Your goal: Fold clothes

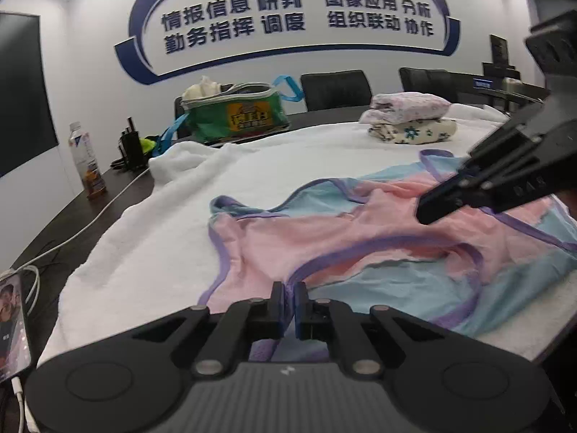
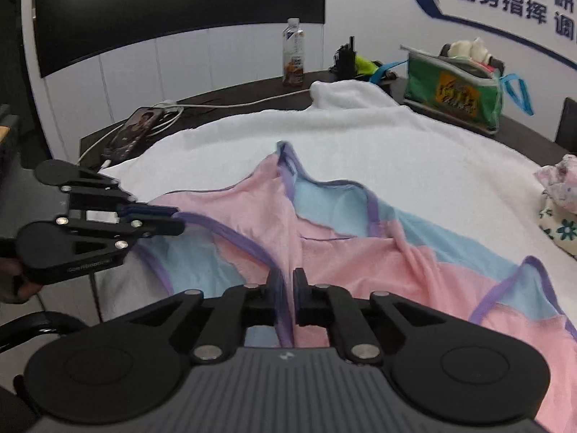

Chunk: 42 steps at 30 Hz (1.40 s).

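Note:
A pink and light-blue garment with purple trim [image 1: 324, 238] lies crumpled on a white towel [image 1: 162, 245] that covers the table. My left gripper [image 1: 289, 290] is shut on the garment's purple-trimmed edge near me. My right gripper [image 2: 288, 278] is shut on another purple-trimmed edge of the same garment [image 2: 342, 238]. In the left wrist view the right gripper [image 1: 432, 213] comes in from the right, over the garment. In the right wrist view the left gripper [image 2: 176, 222] comes in from the left, pinching the trim.
A stack of folded clothes [image 1: 411, 117] sits at the far right of the towel. A green bag [image 1: 234, 113], a bottle [image 1: 84, 158], a black radio [image 1: 130, 144] and a phone with cable [image 2: 137, 130] lie on the dark table [image 1: 79, 223]. Chairs [image 1: 335, 88] stand behind.

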Motion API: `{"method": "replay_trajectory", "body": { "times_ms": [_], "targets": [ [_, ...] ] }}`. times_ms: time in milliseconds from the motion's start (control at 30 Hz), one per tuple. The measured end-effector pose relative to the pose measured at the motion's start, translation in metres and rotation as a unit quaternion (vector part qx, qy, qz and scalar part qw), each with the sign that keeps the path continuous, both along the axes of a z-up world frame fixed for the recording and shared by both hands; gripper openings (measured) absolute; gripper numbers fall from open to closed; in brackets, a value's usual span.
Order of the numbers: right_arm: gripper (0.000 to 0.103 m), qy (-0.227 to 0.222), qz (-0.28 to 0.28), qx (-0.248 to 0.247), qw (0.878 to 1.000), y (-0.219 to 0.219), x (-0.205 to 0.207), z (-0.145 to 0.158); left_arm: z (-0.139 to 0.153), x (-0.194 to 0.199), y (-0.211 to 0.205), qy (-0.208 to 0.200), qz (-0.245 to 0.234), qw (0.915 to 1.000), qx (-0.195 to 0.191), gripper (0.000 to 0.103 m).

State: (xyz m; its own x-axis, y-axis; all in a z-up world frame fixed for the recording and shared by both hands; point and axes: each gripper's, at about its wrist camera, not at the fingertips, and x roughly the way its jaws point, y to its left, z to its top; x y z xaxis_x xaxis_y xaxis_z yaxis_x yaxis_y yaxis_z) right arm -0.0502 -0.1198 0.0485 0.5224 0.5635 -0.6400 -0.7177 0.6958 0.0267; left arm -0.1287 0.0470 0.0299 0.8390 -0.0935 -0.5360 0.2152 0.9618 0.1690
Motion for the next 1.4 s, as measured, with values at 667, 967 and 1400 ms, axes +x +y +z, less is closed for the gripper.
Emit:
{"method": "replay_trajectory", "body": {
  "times_ms": [667,967,1400],
  "targets": [
    [0.012,0.012,0.003,-0.096,0.995,0.009,-0.012,-0.017,0.008,-0.035,0.021,-0.013,-0.104,0.9884,-0.110,0.031],
    [0.043,0.019,0.035,0.034,0.999,0.073,0.059,0.028,-0.001,-0.017,0.103,0.042,0.032,0.9781,-0.202,0.029],
    [0.007,0.073,-0.001,0.062,0.995,0.118,0.142,0.003,0.005,0.017,0.111,0.044,0.034,0.9758,-0.211,0.000]
  ]
}}
